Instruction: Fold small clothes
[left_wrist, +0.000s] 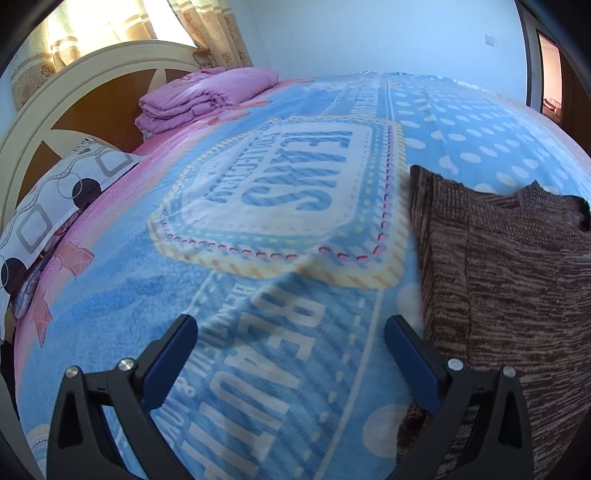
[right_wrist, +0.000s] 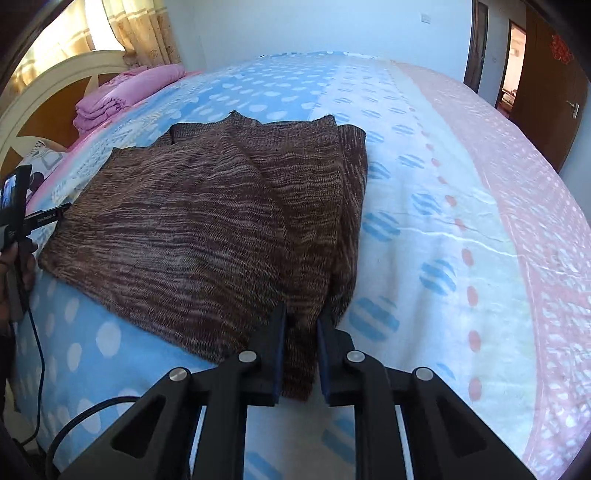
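A brown marled knit sweater lies flat on the bed's blue and pink blanket, its right side folded over the body. My right gripper is at the sweater's near right corner, and its jaws are shut on a strip of the knit. In the left wrist view the sweater fills the right side. My left gripper hovers open over the lettered part of the blanket, just left of the sweater's edge, with nothing between its fingers.
A folded pink quilt and a patterned pillow lie by the cream headboard. In the right wrist view a hand with the other gripper's body and a black cable are at the left. A doorway stands beyond the bed.
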